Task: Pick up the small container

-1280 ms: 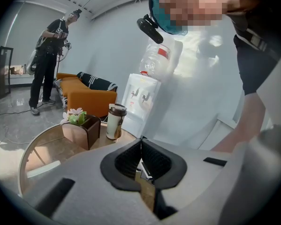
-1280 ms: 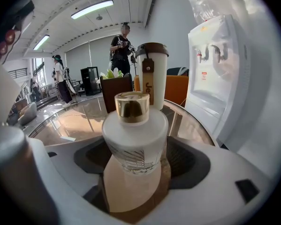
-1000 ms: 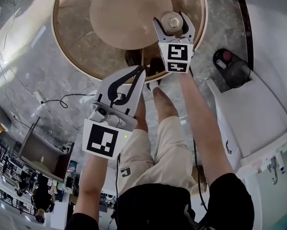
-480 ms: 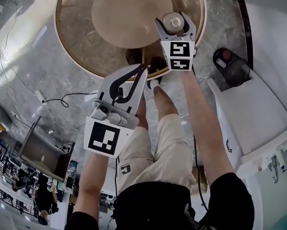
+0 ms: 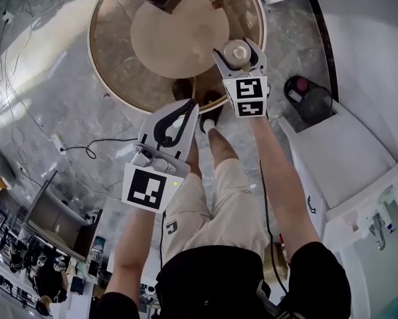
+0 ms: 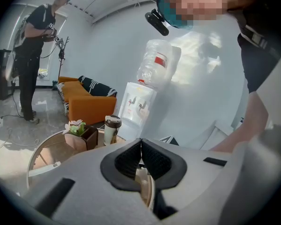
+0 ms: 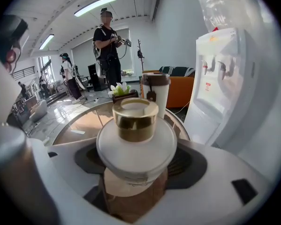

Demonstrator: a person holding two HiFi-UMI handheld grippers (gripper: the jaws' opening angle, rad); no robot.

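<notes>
an office lounge (perhaps a lab's break corner): water cooler [image 7: 221,78], orange sofa [image 6: 86,107], round table [image 5: 112,45].

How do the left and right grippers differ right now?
The right gripper is shut on the small gold-capped container; the left gripper is shut on nothing. The right gripper reaches over the round table; the left gripper hangs nearer the person's legs. Both carry marker cubes.

The person wears a black short-sleeved top [image 5: 212,281], beige shorts [image 5: 218,205] with 1 small black logo [image 5: 172,228], and dark shoes [image 5: 210,102]. The left gripper [image 5: 193,104] and the right gripper [image 5: 236,50] are pale grey with black pads [image 6: 126,159]; each has 1 cube of black-and-white square markers [image 5: 152,188].
</notes>
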